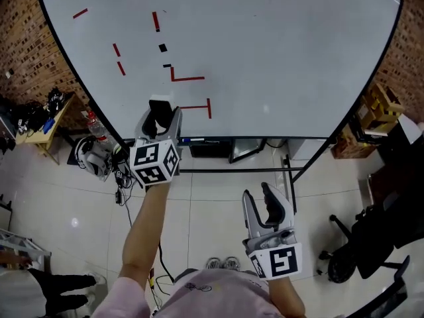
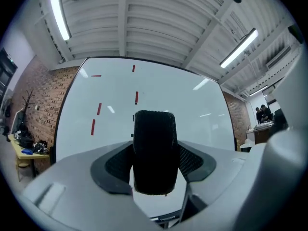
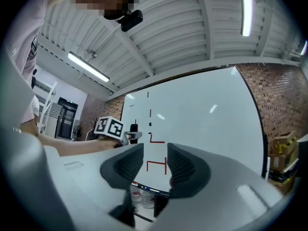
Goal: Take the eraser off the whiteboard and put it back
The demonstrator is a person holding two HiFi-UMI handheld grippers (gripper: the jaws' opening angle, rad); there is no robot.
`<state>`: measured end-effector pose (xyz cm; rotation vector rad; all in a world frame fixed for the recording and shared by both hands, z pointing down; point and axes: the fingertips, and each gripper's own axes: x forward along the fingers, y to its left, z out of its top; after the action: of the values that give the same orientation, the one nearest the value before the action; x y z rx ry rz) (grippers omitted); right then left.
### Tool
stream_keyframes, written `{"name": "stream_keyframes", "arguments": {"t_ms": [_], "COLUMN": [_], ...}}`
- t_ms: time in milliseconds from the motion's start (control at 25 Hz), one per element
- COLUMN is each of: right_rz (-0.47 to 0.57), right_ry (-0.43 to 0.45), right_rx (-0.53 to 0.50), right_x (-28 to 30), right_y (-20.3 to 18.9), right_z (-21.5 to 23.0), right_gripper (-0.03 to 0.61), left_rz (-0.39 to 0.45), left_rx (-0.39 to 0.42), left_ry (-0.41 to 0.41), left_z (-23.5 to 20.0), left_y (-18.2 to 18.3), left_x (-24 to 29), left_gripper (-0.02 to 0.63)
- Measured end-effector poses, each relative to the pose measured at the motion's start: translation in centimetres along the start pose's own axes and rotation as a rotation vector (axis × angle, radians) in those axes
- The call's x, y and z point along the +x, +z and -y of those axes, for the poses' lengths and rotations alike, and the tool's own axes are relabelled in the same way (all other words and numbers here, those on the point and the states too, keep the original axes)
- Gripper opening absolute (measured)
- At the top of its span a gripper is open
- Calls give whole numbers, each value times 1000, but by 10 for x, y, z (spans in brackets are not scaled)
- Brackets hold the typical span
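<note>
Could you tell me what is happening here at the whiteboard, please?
A person stands facing the whiteboard with a tool in each hand. The left tool is shut on a black eraser and holds it up in front of the lower part of the board, near the red marks. Whether the eraser touches the board cannot be told. The right tool hangs lower and closer to the person's body, its jaws apart with nothing between them.

- Right gripper point(image 3: 155, 159): my jaws apart, nothing between.
- Whiteboard point(image 3: 207, 114) ahead, red marks point(image 3: 156, 165) showing through the gap.
- My left gripper point(image 3: 131, 134) at left, black eraser point(image 3: 134, 128) at its tip.
- Brick wall point(image 3: 281, 100) at right.
</note>
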<state>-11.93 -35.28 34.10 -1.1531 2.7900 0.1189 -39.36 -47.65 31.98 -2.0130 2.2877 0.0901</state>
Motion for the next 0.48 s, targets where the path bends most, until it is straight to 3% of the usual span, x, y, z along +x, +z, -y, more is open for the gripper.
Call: {"name": "stream_keyframes", "arguments": {"t_ms": [240, 480], "right_rz": [-25, -50], "right_ry": [42, 47], "right_rx": [5, 24], "right_x": [-1, -7], "right_y": [-8, -20], "right_z": [-15, -16], "right_gripper": [146, 146], "left_rz": [-26, -113], "left_rx": [39, 69], "left_ry": [15, 59], "left_z": [-19, -33], "left_y": [-3, -10], "left_x": [93, 159], "left_gripper": [272, 272]}}
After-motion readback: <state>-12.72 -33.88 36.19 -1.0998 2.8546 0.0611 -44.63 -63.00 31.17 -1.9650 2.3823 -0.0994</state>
